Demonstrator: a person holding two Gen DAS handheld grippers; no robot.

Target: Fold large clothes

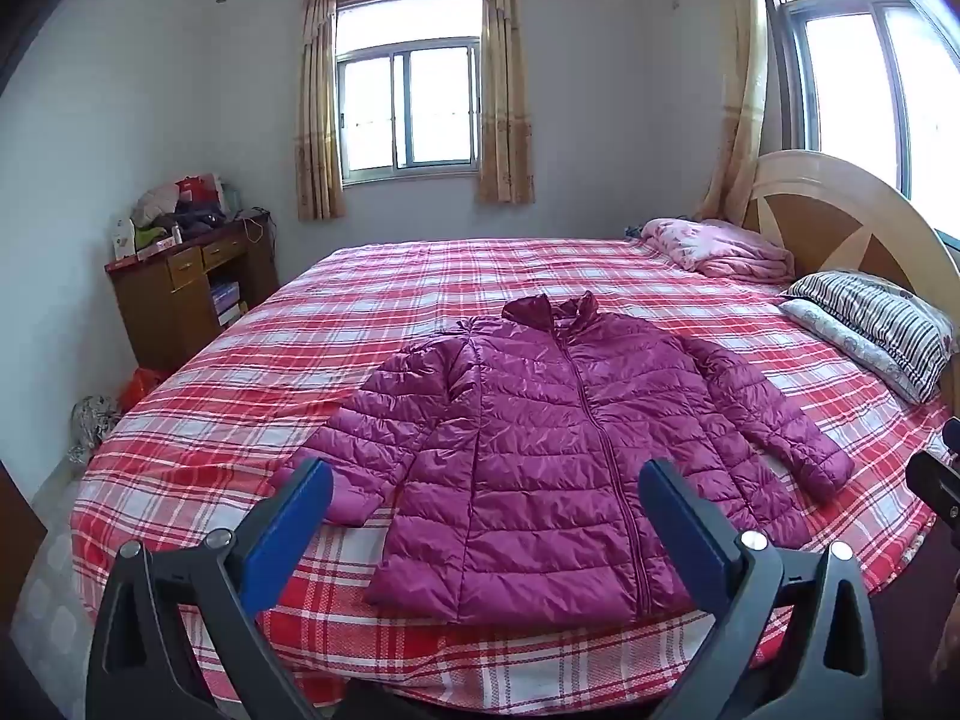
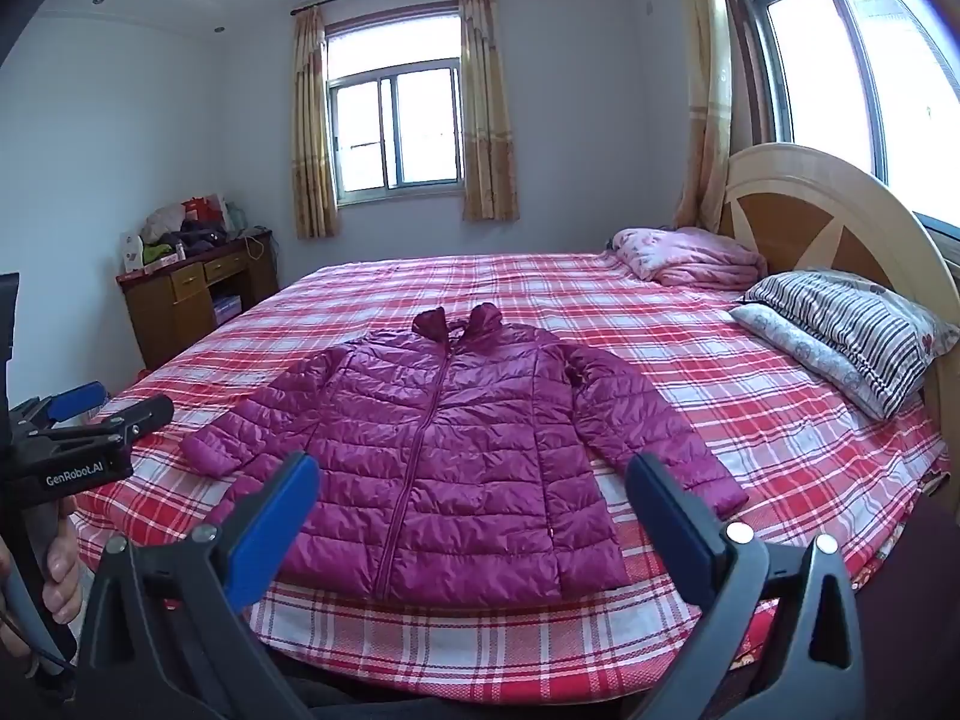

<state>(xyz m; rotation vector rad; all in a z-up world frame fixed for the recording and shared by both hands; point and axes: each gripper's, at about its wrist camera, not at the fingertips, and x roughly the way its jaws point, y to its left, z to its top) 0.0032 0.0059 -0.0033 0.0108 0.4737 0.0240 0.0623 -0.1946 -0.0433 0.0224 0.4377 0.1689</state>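
a big purple puffy jacket (image 1: 558, 450) lies flat on the bed (image 1: 240, 372), front side up, zipped shut, with its collar (image 1: 549, 307) pointing away toward the far window and its bottom edge near the close edge of the bed. both sleeves are spread out to the sides, one sleeve (image 1: 360, 450) on the left and the other sleeve (image 1: 774, 414) on the right. the left gripper (image 1: 483, 489) hangs in the air above the near edge of the bed with its two blue fingers wide apart and nothing between them. the right gripper (image 2: 471, 483) is the same, fingers wide apart, holding nothing, not touching the jacket. the jacket looks very light and soft, like a pillow full of air, so it should lift easily. but the cloth is shiny and smooth, so it will likely be slippery and may slide out of a weak pinch. it is also puffy, so a fold may spring back open if it is not pressed down. a good place to grab looks like the cuff of each sleeve, or the shoulder seam, where the cloth is thinner and the fingers can bite on more of it. pinching only the fat middle may catch just the top layer. the red checked sheet is under it, so a low pinch could grab the sheet too. the striped pillow (image 1: 882, 324) and pink blanket (image 1: 714, 246) are well apart from the jacket, up by the headboard.
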